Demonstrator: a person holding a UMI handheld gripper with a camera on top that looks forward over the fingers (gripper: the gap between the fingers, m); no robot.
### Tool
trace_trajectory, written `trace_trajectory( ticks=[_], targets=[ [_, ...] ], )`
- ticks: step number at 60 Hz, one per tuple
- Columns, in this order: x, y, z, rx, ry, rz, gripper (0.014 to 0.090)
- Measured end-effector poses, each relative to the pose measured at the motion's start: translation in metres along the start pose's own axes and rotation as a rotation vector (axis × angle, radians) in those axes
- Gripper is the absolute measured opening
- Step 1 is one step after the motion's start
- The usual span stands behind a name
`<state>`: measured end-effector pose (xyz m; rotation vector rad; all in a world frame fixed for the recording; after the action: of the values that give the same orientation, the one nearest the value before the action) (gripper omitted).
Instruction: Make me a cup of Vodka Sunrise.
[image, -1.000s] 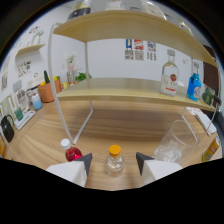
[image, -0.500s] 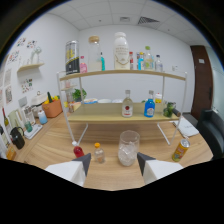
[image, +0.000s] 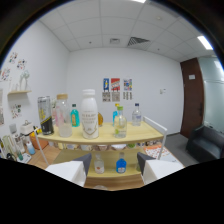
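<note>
- Now the wooden shelf (image: 145, 136) is carrying a row of upright bottles, well beyond the gripper (image: 114, 167).
- Tallest, a white bottle (image: 90, 114) is standing upright beside a pale clear bottle (image: 63, 116).
- Gripper fingers (image: 80, 165) are standing apart, holding nothing.
- A small blue bottle (image: 120, 164) is sitting on the lower shelf, between the fingers.

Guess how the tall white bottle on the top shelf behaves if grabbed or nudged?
The white bottle stands tall on a narrow base, so a high push would probably tip it. Its smooth, rounded body may be slippery in the tool, whose fingers are open and empty. The opaque wall hides the fill level, so I can't judge its weight.
</note>
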<state>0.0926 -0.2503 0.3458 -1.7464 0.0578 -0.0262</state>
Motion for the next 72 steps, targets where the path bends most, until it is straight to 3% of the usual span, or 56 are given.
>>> trace_trajectory(
  ticks=[7, 14, 20, 26, 31, 36, 52, 65, 72],
  targets=[
    [0.007, -0.05, 0.04, 0.077, -0.021, -0.003, 0.0859],
    [0.013, -0.071, 0.079, 0.099, -0.027, -0.003, 0.0851],
    [0.023, -0.065, 0.11, 0.055, -0.014, 0.017, 0.0726],
    [0.024, -0.051, 0.134, 0.001, -0.033, 0.042, 0.0653],
    [0.023, -0.043, 0.145, -0.033, -0.04, 0.042, 0.0508],
    [0.019, -0.048, 0.146, -0.011, -0.057, 0.039, 0.0373],
    [0.019, -0.052, 0.138, -0.006, -0.061, -0.006, 0.0359],
    [0.02, -0.093, 0.088, 0.085, -0.098, 0.032, 0.0356],
    [0.026, -0.084, 0.059, 0.101, -0.098, 0.058, 0.0355]
  ],
)
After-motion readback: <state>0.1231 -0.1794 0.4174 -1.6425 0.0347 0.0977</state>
